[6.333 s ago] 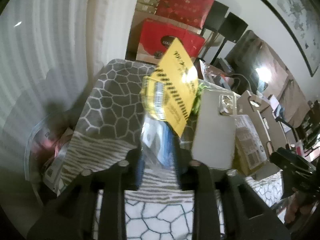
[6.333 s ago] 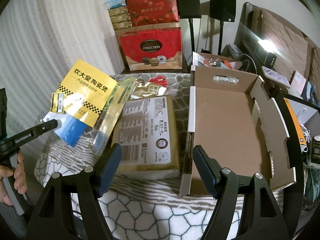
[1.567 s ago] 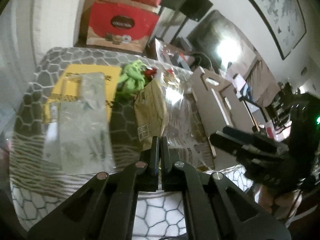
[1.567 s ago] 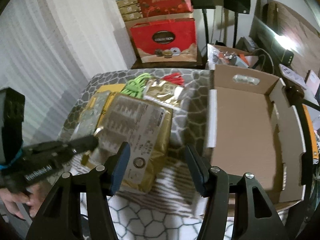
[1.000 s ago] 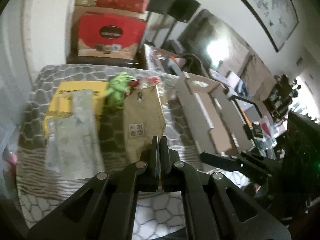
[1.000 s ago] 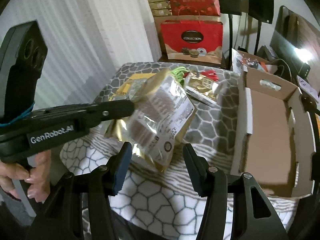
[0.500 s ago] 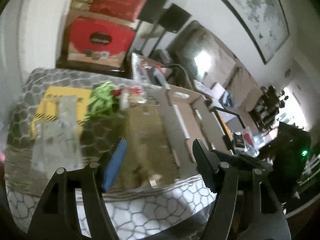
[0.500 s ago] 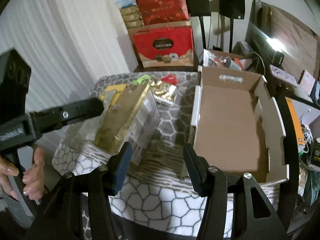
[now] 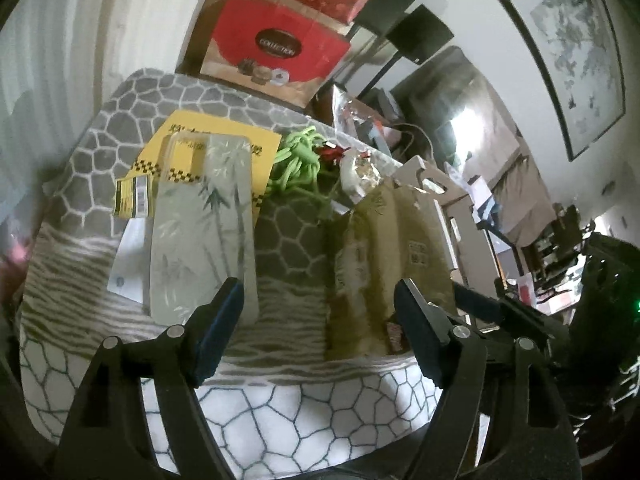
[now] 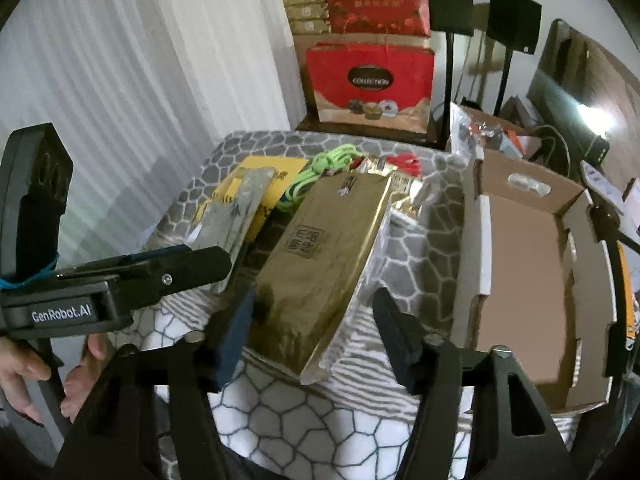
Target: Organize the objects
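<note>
A gold foil package (image 10: 320,256) rests tilted on the patterned tablecloth (image 10: 304,412), its far end raised over smaller packets. My right gripper (image 10: 316,332) straddles its near end; the jaws are closing, with no pad clearly pressing on it. In the left wrist view the same gold package (image 9: 376,264) leans by the cardboard box (image 9: 436,196). My left gripper (image 9: 318,320) is opening, with nothing gripped. Seen from the right wrist, the left gripper (image 10: 200,264) hovers just left of the package. The open cardboard box (image 10: 524,280) stands to the right.
A bamboo-print flat pack (image 9: 204,220) lies on a yellow booklet (image 9: 224,144) at the left. A green cord (image 9: 298,160), a red cord (image 10: 404,160) and a small gold packet (image 10: 380,166) lie behind. Red gift boxes (image 10: 372,80) stand beyond the table. A hand (image 10: 24,372) holds the left gripper.
The left gripper went from shut to open and let go of the gold package. The package dropped from its lifted, upright pose to a tilt between the right gripper's fingers.
</note>
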Demonstrator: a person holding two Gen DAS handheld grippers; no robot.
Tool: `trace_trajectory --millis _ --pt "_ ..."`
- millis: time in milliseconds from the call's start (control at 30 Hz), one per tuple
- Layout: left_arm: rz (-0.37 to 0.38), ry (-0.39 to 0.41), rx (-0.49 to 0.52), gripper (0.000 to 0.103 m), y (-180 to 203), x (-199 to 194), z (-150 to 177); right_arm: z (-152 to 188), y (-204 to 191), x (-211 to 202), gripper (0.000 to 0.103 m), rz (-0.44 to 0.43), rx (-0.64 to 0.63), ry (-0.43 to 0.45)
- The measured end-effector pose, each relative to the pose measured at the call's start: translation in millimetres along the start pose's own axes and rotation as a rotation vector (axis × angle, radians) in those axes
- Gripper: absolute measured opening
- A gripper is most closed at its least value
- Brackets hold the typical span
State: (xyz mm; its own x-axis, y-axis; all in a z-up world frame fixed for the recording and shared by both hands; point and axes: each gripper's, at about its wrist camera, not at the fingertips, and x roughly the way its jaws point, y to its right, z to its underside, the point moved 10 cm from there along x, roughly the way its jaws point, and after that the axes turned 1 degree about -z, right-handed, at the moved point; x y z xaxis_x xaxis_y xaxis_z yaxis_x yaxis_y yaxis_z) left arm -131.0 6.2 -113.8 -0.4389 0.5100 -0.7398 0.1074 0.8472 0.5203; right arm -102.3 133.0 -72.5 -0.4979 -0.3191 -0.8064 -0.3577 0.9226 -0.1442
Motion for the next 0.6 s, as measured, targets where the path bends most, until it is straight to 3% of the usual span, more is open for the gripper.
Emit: trace_trajectory --millis 200,400,600 --pt "-0.001 -0.025 0.018 0.077 4.5 11.6 4.6 15.1 32.6 -2.9 0.040 0.062 0.033 -0.023" --pt "0.016 -0.115 0.056 0.078 23.5 42.0 22.1 28.3 70.2 -20.0 0.048 0.090 0.116 -0.021" --pt "0.026 -0.185 0.106 0.077 43.7 69.3 39.1 31.2 72.0 -19.9 0.052 0.071 0.132 -0.024"
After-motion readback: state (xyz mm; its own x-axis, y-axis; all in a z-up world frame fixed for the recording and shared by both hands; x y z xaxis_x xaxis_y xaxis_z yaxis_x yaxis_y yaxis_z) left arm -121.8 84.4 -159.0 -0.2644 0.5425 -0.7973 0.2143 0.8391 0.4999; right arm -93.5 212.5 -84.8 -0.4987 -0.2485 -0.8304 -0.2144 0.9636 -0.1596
